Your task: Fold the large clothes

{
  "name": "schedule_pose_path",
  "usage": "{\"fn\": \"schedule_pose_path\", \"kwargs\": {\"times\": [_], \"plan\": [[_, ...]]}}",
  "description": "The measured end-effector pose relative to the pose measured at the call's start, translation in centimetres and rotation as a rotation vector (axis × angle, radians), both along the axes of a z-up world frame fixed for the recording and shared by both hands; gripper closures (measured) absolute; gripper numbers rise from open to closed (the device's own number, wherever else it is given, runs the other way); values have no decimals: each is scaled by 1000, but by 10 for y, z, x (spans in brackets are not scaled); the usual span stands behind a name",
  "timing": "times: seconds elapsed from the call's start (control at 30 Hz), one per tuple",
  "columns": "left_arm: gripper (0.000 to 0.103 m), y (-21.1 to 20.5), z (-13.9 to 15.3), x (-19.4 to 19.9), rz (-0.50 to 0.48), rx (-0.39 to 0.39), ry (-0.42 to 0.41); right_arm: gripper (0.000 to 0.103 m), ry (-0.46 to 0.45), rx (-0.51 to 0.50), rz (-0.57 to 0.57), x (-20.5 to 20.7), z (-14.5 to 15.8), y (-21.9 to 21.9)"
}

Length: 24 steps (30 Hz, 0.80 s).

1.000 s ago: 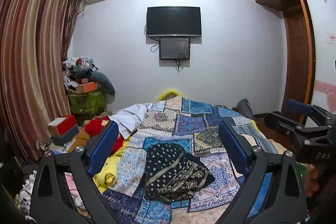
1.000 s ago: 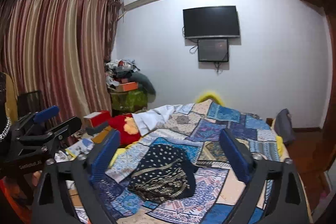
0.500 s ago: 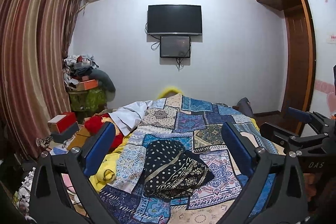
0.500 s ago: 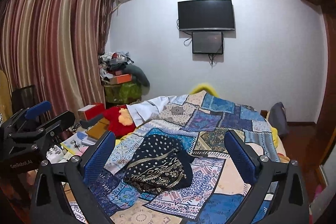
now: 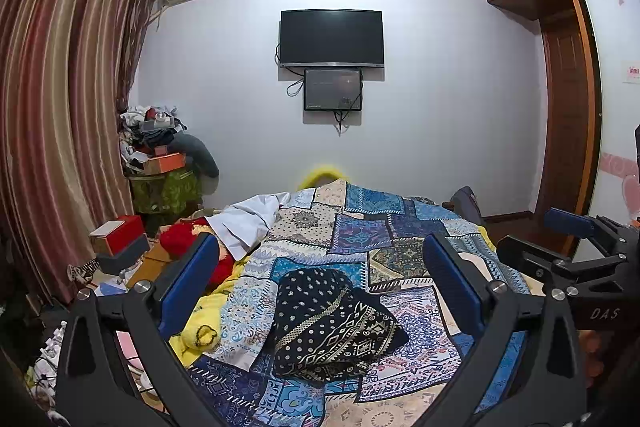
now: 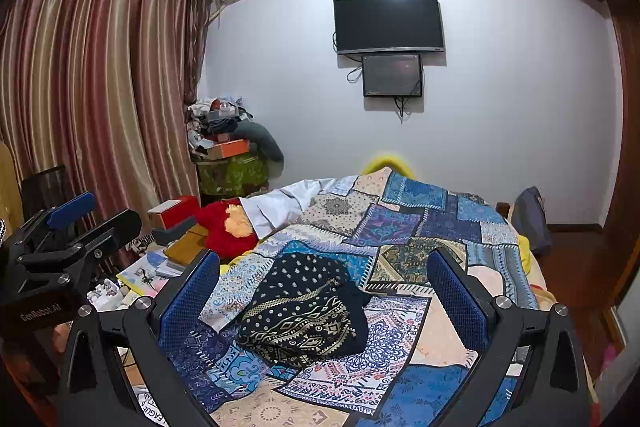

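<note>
A dark navy garment with cream dots and geometric bands [image 5: 328,323] [image 6: 304,311] lies crumpled in the middle of the bed, on a blue patchwork bedspread [image 5: 384,227] [image 6: 420,219]. My left gripper [image 5: 320,287] hovers open above and short of the garment, nothing between its blue pads. My right gripper [image 6: 324,295] is likewise open and empty, framing the same garment from the right side. The right gripper also shows at the right edge of the left wrist view [image 5: 568,239], and the left gripper at the left edge of the right wrist view [image 6: 76,219].
A white cloth [image 5: 248,223] and a red plush toy [image 6: 228,227] lie at the bed's far left. Boxes, books and a piled stand [image 5: 160,163] crowd the floor by the striped curtain [image 5: 60,107]. A wooden wardrobe [image 5: 568,87] is on the right.
Both grippers have risen and tilted slightly, so the garment sits lower between the fingers in both views. Both stay open; the garment has not moved.
</note>
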<state>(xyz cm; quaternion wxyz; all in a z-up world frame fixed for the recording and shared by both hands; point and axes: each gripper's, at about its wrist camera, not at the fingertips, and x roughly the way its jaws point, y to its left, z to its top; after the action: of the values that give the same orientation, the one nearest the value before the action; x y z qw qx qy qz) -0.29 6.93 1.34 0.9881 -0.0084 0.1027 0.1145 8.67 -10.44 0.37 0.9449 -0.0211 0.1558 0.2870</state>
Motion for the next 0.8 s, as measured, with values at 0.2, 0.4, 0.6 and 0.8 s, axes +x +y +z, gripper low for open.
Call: {"fn": "schedule_pose_path", "kwargs": {"times": [0.2, 0.4, 0.6, 0.8], "plan": [[0, 0, -1, 0, -4, 5, 0, 0, 0, -1, -1, -1, 0, 2], [0, 0, -2, 0, -5, 0, -1, 0, -3, -1, -1, 0, 0, 1], [0, 0, -3, 2, -12, -12, 2, 0, 5, 9, 14, 0, 1, -3], [0, -3, -3, 4, -8, -11, 2, 0, -1, 19, 19, -1, 5, -6]]}}
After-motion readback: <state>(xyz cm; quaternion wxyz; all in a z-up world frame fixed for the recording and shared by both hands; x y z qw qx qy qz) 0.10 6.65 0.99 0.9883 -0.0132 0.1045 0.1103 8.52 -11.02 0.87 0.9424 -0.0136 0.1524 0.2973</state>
